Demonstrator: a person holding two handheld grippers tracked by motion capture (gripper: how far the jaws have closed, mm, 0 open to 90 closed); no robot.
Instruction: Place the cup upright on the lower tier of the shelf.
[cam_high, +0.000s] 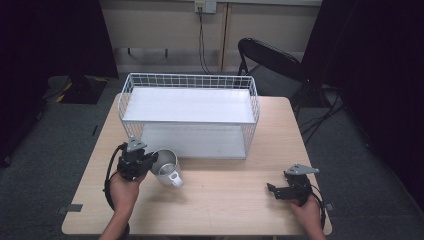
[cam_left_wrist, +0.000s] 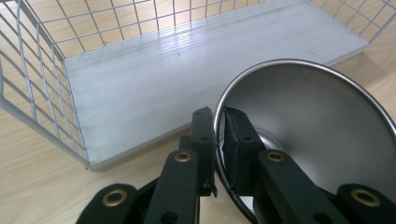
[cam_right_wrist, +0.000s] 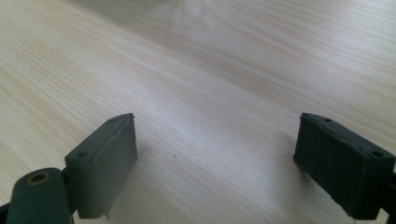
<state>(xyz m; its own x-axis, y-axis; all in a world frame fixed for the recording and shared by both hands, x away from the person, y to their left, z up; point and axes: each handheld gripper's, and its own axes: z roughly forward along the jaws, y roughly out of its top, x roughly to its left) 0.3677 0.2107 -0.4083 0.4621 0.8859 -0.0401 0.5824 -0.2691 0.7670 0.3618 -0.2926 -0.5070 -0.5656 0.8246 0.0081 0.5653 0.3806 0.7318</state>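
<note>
Black jaws of the left gripper (cam_left_wrist: 218, 135) pinch the rim of a steel cup (cam_left_wrist: 317, 140), one jaw outside the wall and one inside. In the high view the cup (cam_high: 167, 167) sits tilted at about seven o'clock from the table's (cam_high: 225, 200) middle, its white handle toward the person, just before the open front of the white wire rack (cam_high: 189, 112) at twelve. My reading: the cup is held and placing it on a shelf comes next, which calls for lifting it level and carrying it forward. At four o'clock the right gripper (cam_high: 280, 190) idles, spread wide over bare wood in the right gripper view. The pinch itself is plain in the left gripper view; the high view gives the layout.
</note>
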